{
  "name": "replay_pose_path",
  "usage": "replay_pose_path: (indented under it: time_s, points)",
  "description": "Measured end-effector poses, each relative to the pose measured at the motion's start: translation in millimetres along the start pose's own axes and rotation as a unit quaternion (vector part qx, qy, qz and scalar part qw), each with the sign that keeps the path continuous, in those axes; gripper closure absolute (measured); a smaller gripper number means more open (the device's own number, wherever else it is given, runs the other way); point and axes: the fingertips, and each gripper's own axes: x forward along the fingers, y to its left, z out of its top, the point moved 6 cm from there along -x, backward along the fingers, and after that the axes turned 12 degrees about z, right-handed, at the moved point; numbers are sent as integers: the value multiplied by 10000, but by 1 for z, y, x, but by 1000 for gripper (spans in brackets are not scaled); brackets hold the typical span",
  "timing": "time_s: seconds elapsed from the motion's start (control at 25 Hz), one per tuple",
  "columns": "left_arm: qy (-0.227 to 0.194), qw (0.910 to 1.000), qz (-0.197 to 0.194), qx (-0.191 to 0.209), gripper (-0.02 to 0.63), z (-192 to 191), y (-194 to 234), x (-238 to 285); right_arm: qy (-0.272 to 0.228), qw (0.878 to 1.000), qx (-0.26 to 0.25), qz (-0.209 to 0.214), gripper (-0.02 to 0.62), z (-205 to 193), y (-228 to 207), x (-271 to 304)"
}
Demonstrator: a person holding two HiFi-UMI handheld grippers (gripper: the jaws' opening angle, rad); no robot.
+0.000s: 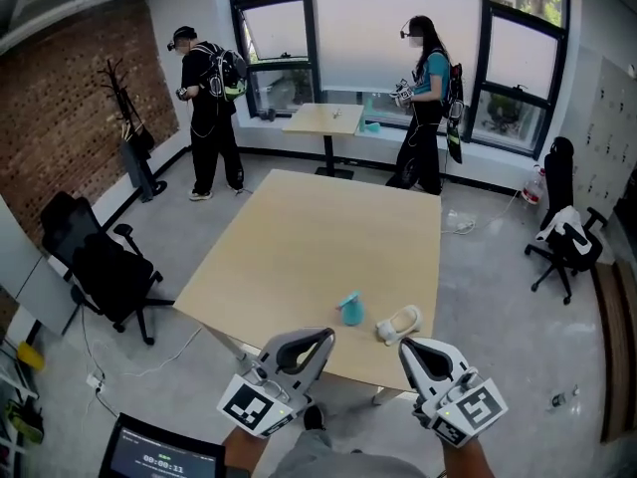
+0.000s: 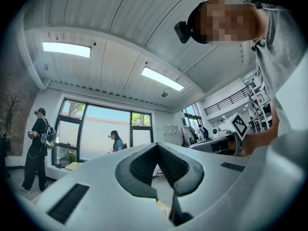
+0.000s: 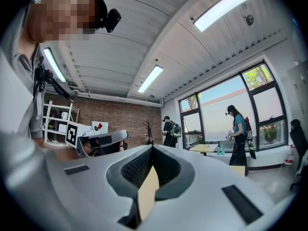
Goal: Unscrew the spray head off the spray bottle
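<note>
On the light wooden table (image 1: 299, 257), near its front edge, stands a small teal piece (image 1: 349, 309). Just right of it a cream-white piece (image 1: 398, 322) lies on its side; at this size I cannot tell which is the bottle and which the spray head. My left gripper (image 1: 323, 337) hangs below the table's front edge, short of the teal piece, shut with nothing in it. My right gripper (image 1: 408, 347) sits just below the cream piece, also shut and empty. Both gripper views point up at the ceiling, each with jaws pressed together (image 2: 156, 146) (image 3: 151, 148), and show neither object.
Two people (image 1: 211, 108) (image 1: 426, 103) stand at the far windows beside a small table (image 1: 325, 119). Black office chairs stand at the left (image 1: 105, 267) and right (image 1: 565, 232). A coat stand (image 1: 124, 98) leans by the brick wall. A screen (image 1: 159, 456) sits at bottom left.
</note>
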Motion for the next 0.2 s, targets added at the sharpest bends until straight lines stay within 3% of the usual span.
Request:
replay_pose_path:
  time_s: [0.2]
  points:
    - [56, 10000, 0, -11, 601, 6, -7, -3, -12, 10000, 2, 8, 589, 6, 5, -4]
